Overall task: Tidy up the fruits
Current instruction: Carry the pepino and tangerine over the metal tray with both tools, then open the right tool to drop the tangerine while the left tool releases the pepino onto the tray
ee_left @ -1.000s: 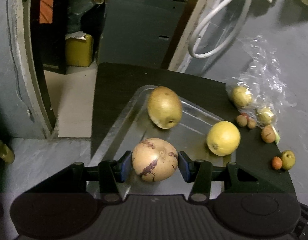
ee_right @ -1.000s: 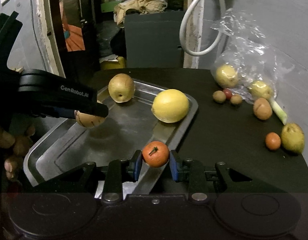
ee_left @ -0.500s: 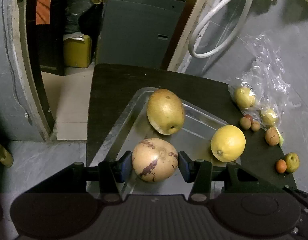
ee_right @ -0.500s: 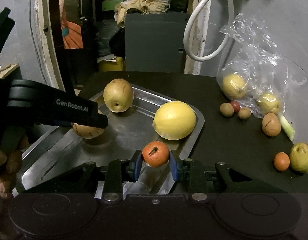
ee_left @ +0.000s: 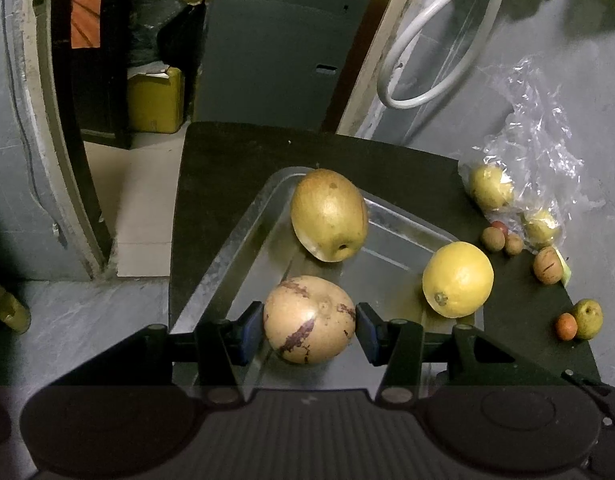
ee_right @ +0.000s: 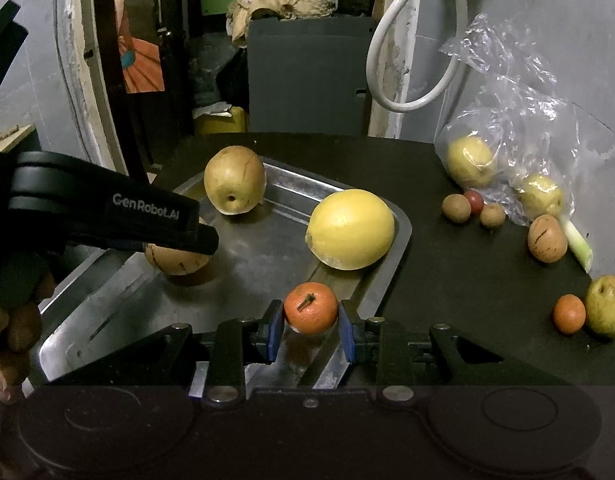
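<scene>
Left wrist view: the left gripper (ee_left: 309,326) is clamping its blue pads on a tan, purple-streaked fruit (ee_left: 309,320), which is hanging low over the near end of the steel tray (ee_left: 227,256). Right wrist view: the right gripper (ee_right: 310,330) is pinching a small orange (ee_right: 310,307) just above the tray's near right rim. Both hands appear to be delivering fruit to the tray; the next move calls for lowering each piece onto bare metal and easing the pads apart without nudging what is lying there. Beyond the tools, a brown pear (ee_left: 328,215) and a yellow citrus (ee_left: 457,279) are sitting in the tray. Further right, smaller fruits are lying loose on the dark table (ee_right: 467,280) beside a plastic bag (ee_right: 507,120).
</scene>
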Tool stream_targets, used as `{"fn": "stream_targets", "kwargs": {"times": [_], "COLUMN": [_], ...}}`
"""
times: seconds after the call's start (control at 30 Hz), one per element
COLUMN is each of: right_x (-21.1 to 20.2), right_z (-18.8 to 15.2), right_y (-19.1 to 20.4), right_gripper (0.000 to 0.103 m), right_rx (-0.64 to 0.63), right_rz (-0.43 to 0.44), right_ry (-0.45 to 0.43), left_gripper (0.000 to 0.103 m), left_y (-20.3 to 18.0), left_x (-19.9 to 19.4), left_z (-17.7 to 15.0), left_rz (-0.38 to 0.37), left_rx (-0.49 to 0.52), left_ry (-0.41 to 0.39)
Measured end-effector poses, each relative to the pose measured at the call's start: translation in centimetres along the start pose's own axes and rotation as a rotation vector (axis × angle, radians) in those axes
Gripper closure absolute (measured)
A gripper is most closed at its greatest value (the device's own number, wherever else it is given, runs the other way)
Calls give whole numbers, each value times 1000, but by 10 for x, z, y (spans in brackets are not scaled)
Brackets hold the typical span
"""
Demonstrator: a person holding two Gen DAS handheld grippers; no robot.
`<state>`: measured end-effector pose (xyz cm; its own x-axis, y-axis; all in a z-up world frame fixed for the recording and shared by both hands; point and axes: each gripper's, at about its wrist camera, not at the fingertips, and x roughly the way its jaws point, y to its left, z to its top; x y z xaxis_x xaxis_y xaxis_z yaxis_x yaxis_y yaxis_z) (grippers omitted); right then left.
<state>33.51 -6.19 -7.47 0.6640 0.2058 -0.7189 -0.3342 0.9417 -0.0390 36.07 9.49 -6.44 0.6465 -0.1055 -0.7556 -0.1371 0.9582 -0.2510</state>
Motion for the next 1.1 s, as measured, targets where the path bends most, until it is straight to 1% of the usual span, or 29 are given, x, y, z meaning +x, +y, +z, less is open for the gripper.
{"fn": "stream_targets", "kwargs": {"times": [0.53,0.6,0.67,0.77,0.83,0.93,1.0,1.07,1.1], "right_x": [6,2,-4,-13,-20,-34,-44,-55,-61], "right_z": [2,1,0,-1,-2,-4,-5,-6,-7], "right_y": [-3,-5,-6,-8,-11,-12,-12,-12,-12], "right_gripper": [71,69,64,60,57,49,42,34,33], "right_rx": [-59,-53,-49,-39,-25,-9,-4,-2,-1], "right_rz": [-2,7,11,16,20,25,28,26,23], "right_ry": [10,-3,-19,-31,-44,-66,-83,-101,-109], "left_gripper": [49,48,47,45,41,33,22,19,17], "left_y": [-12,-13,-13,-14,-14,-16,-17,-17,-17], "left_x": [2,0,-3,-11,-17,-31,-42,-55,-61], "left_z": [-3,-2,-3,-5,-7,-9,-10,-11,-11], "left_rz": [46,53,52,50,48,44,42,42,39], "left_rx": [12,10,10,11,7,5,-1,-5,-6], "left_ry": [26,22,20,14,6,-18,-40,-65,-73]}}
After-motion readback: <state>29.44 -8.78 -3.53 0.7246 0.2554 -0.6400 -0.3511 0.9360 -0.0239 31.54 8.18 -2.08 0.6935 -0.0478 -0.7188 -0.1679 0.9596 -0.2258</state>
